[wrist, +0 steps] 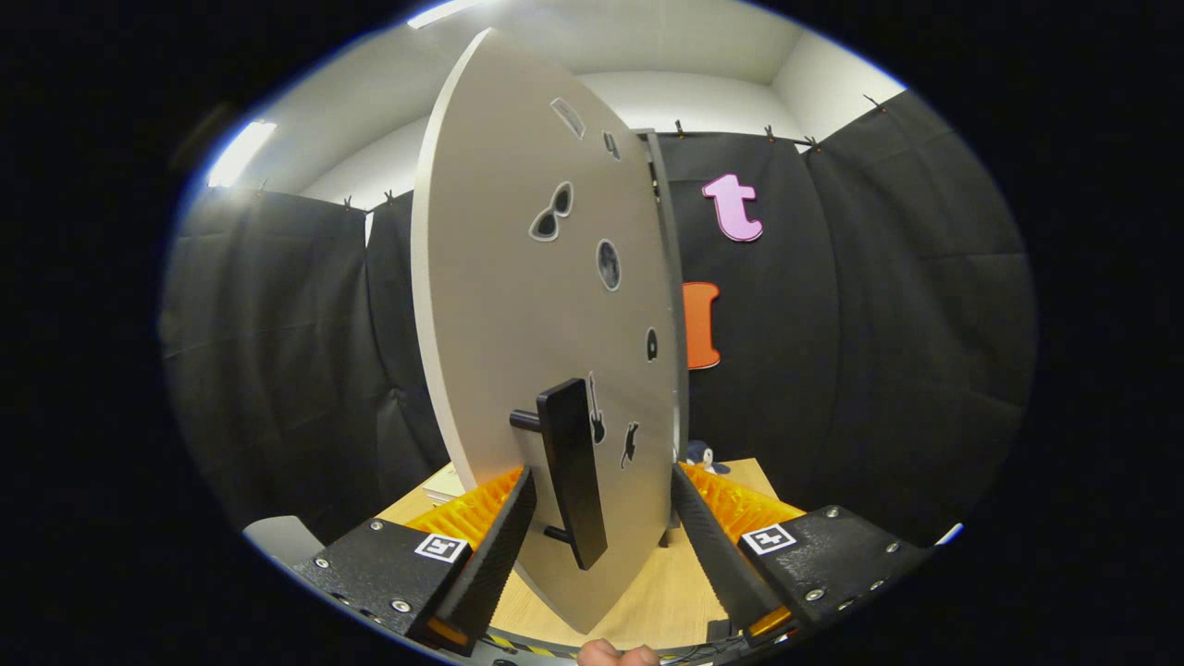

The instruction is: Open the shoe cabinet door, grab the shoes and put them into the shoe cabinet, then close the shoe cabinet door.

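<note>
So the biggest thing here is the pale grey flat-panel cabinet door (518, 305), swung out edge-on toward the camera and standing right between the fingers of the tool (601, 541). It looks like a rigid board, laminate or painted wood I'd guess, so it won't flex or crush, and being on hinges it should swing with a light push or pull rather than needing to be carried. The face looks smooth, so I'd expect the pads to slip if you just pinched the panel. It's dotted with little black stickers (551, 215) (sunglasses, a guitar, a cat-ish shape), which don't matter for grip.

Under it is the light wood counter (666, 592), with what might be a bit of shoe (700, 455) peeking out past the door's far edge, too small to be sure.

The tool is wide open, fingers spread either side of the door and not touching anything I can make out.

The place to take hold is the black bar handle (572, 472) on its two short pegs, just ahead of the fingers and nearer the left one. It's stiff, narrow and stands off the panel, so the fingers can close across it. Whether the door's going open or shut now, I can't tell.

A fingertip (615, 655) of the person holding the rig pokes in behind the tool.
</note>
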Available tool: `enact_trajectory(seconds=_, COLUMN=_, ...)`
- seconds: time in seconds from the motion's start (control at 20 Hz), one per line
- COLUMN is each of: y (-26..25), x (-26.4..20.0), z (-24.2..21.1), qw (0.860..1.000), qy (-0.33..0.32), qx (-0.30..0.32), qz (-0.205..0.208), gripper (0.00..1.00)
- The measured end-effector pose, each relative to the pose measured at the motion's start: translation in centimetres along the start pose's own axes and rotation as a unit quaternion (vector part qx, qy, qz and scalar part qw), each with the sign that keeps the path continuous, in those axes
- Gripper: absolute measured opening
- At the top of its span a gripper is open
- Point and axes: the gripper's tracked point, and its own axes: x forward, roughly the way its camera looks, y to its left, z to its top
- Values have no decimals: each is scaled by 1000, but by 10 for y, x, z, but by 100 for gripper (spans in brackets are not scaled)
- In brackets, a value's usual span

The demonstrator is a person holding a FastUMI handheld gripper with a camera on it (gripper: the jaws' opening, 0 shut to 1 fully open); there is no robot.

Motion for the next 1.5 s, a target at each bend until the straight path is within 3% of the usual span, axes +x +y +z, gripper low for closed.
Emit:
enact_trajectory(seconds=0.65, y=115, x=74, z=-3, qw=1000, qy=17, qx=-16, qz=21, gripper=93)
enact_trajectory(seconds=1.2, y=151, x=122, z=3, qw=998, qy=14, qx=-29, qz=-55, gripper=94)
enact_trajectory(seconds=1.5, y=153, x=146, z=-2, qw=998, qy=29, qx=-22, qz=-58, gripper=94)
